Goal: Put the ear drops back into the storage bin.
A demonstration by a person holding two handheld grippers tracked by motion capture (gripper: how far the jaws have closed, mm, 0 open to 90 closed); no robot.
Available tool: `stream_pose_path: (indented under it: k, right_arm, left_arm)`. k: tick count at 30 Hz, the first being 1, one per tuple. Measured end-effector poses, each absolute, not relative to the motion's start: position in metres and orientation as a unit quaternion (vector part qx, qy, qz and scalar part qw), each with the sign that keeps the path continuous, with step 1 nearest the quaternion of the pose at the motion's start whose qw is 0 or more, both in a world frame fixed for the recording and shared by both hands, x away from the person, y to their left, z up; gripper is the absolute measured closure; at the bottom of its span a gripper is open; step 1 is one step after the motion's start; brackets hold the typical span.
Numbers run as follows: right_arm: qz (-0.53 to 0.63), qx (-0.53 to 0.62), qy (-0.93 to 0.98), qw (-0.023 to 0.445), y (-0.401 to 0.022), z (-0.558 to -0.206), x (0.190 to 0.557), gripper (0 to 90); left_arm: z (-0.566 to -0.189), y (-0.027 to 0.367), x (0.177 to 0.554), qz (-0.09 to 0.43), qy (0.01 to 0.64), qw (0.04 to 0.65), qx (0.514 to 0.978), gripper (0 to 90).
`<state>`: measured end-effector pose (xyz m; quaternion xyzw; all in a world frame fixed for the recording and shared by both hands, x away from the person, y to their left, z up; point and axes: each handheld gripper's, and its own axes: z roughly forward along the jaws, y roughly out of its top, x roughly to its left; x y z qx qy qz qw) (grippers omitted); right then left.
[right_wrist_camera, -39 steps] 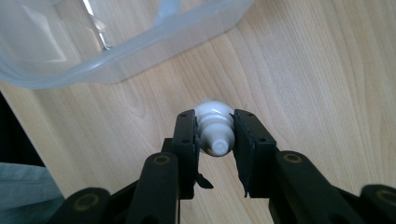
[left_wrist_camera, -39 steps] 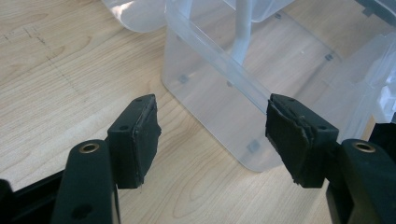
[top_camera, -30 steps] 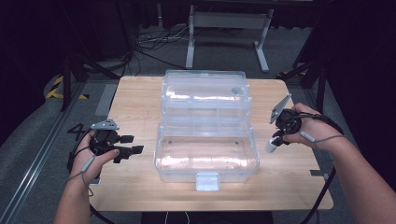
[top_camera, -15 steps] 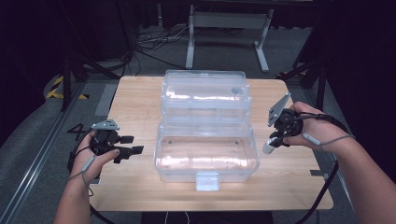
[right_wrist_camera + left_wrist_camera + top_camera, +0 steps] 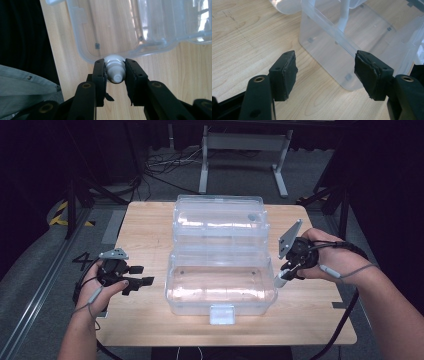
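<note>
**Carefully over the wall: a small white bottle on its way into the clear box**

Now the right hand-held gripper (image 5: 115, 72) has its jaws closed narrow on a small white bottle (image 5: 114, 68), the pads pinching its ribbed cap and neck. In the high view that bottle (image 5: 280, 279) hangs just beside the right end wall of the clear plastic box (image 5: 222, 287), above the bench (image 5: 310, 320). The step, as I judge it, is to carry the bottle over the rim and set it down inside the open tray. Doing it well means keeping the pinch firm, clearing the wall fully before lowering, and letting go only once the base rests on the floor of the box; a grip so high on the bottle could let the body swing.

The left hand-held gripper (image 5: 137, 281) waits with jaws wide and nothing between them, near the box's left end, placed to steady it if it slides.

Farther back, the hinged lid (image 5: 219, 220) lies open. The bottle looks smooth, rounded and white, its lower part hidden behind the jaws.
</note>
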<state>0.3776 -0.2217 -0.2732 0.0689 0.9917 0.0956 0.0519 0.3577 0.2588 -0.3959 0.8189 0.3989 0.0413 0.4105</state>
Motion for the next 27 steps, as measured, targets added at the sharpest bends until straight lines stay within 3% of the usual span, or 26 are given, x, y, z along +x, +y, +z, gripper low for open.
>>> stream_pose_path:
  k: [14, 27]
  right_arm:
    - [0.089, 0.024, 0.995, 0.039, -0.196, -0.276, 0.369, 71.4]
    - [0.058, 0.006, 0.998, 0.018, -0.182, -0.302, 0.375, 71.4]
  left_arm:
    - [-0.397, 0.259, 0.358, 0.039, 0.399, 0.410, 0.819, 34.5]
    - [-0.398, 0.259, 0.359, 0.038, 0.400, 0.409, 0.819, 34.5]
